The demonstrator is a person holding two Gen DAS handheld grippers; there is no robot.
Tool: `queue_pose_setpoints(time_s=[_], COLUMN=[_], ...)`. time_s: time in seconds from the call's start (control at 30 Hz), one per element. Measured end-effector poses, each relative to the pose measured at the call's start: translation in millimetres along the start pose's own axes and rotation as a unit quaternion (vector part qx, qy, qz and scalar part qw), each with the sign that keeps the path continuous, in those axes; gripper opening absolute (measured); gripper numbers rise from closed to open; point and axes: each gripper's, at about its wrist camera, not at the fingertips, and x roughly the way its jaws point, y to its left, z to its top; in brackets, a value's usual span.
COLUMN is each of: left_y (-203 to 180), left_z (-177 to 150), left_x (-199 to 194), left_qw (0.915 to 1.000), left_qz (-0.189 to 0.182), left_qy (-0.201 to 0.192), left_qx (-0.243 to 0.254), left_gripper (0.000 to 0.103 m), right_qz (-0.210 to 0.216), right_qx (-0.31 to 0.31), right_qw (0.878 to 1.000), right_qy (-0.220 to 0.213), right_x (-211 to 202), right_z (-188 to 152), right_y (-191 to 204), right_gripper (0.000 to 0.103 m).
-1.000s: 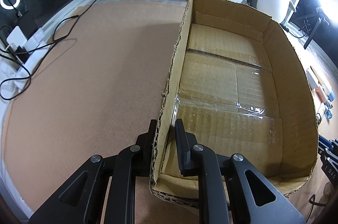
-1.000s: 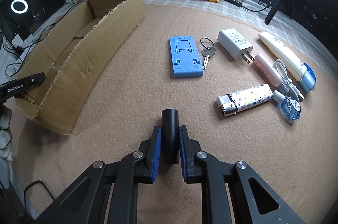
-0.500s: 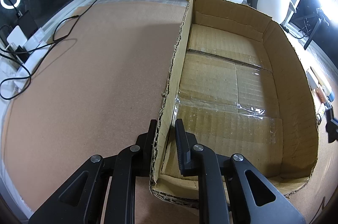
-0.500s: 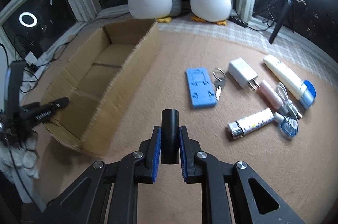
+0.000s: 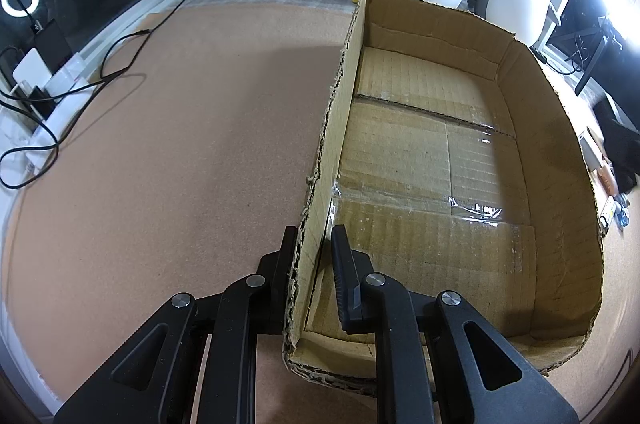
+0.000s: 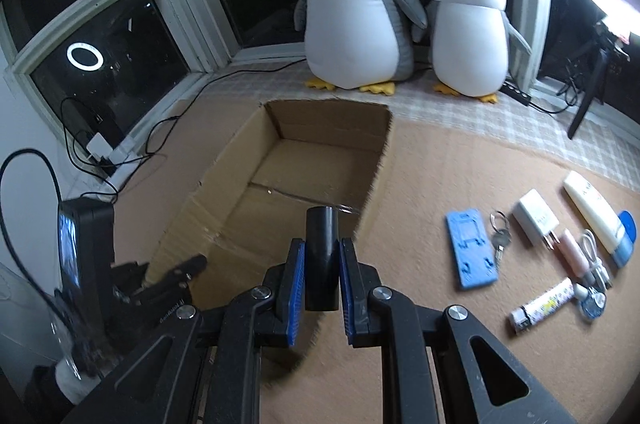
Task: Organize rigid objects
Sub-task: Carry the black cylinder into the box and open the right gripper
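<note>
An open cardboard box (image 5: 536, 128) lies on the tan mat, and its bare floor shows in both views. My left gripper (image 5: 314, 244) is shut on the box's near left wall, one finger outside and one inside. My right gripper (image 6: 322, 252) is shut on a black cylinder (image 6: 321, 244), held upright above the box's (image 6: 376, 176) near end. The left gripper (image 6: 176, 276) appears at the lower left of the right wrist view.
Right of the box lie a blue phone stand (image 6: 472, 250), keys (image 6: 500, 236), a white charger (image 6: 536, 216), a white tube with a blue cap (image 6: 600, 220), a pink stick (image 6: 572, 252) and a patterned lighter (image 6: 540, 308). Two plush penguins (image 6: 356, 12) stand behind the box; cables (image 5: 100, 76) run at the left.
My right gripper has risen and swung left with the black cylinder, from over the mat to over the box's near end. The left gripper and the box have kept still.
</note>
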Motion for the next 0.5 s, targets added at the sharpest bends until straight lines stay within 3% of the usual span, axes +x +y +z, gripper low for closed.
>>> queue_pose_setpoints(time_s=[0.5], left_y=[0], left_z=[1], left_x=[0], left_qw=[1.0000], left_qz=[-0.003], left_qy=[-0.002], left_qx=[-0.003], left_gripper=[0.015], right_qz=[0.003], right_qx=[0.003], right_qw=[0.999], right_qy=[0.033], right_x=[49], right_z=[15], right_y=[23], right_gripper=[0.015])
